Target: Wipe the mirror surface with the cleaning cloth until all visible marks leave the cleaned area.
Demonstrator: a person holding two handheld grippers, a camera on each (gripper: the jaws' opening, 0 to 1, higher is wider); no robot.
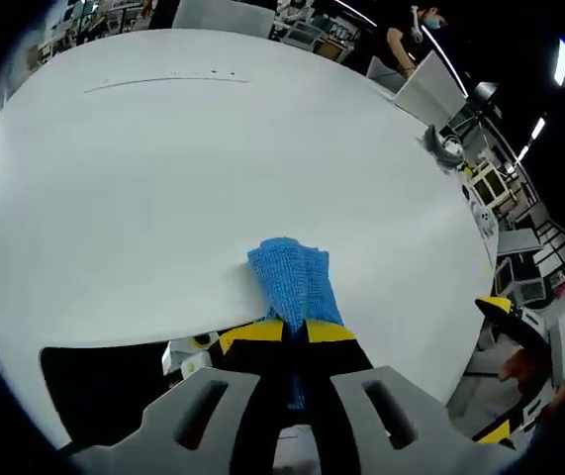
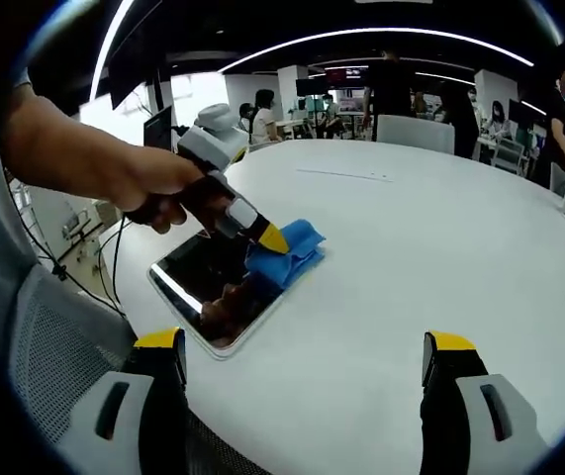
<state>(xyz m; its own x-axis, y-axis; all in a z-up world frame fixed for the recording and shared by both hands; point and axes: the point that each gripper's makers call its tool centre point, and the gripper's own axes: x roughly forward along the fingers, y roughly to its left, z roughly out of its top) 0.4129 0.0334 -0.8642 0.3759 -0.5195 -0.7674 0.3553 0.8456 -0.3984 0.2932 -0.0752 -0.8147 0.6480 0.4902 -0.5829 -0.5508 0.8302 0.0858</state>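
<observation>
Clamping the blue woven cleaning cloth [image 1: 292, 282] between its jaws, the left claw [image 2: 270, 237] presses it onto the flat rectangular mirror [image 2: 213, 297] near the white round desk [image 2: 411, 257] edge. The right claw [image 2: 302, 361] hangs apart. Pushing outward could slide the mirror off.

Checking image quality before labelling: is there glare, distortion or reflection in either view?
Right gripper view: the mirror reflects the hand and a bright streak; ceiling lights bow from fisheye. Left gripper view: the white table looks evenly lit, the blue cloth sharp.
</observation>
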